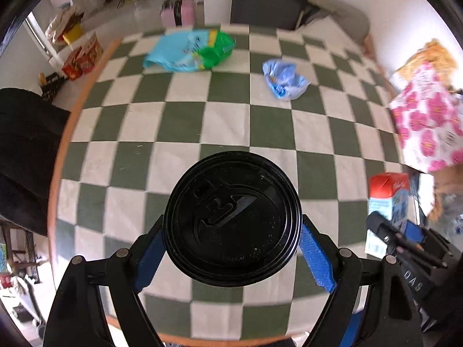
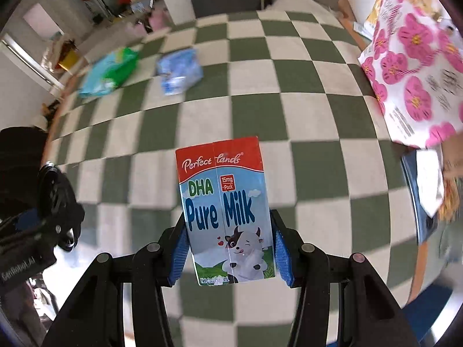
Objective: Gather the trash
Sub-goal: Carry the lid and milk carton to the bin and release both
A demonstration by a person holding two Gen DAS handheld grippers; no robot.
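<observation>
My left gripper (image 1: 233,232) is shut on a cup with a black lid (image 1: 231,217), held above the checkered table. My right gripper (image 2: 228,240) is shut on a "Pure Milk" carton (image 2: 225,211); the carton also shows in the left wrist view (image 1: 389,199), at the right. A crumpled blue-white wrapper (image 1: 285,79) lies at mid-table and also shows in the right wrist view (image 2: 179,70). A green and blue plastic bag (image 1: 191,50) lies farther back left and also shows in the right wrist view (image 2: 111,70). A pink-flowered bag (image 2: 413,66) hangs at the right.
The green-and-white checkered tablecloth (image 1: 179,133) covers a table with a wooden edge (image 1: 58,156). A dark chair (image 1: 266,8) stands behind the far edge. Boxes (image 1: 82,57) sit on the floor at the left. A blue-edged item (image 2: 419,190) lies at the right edge.
</observation>
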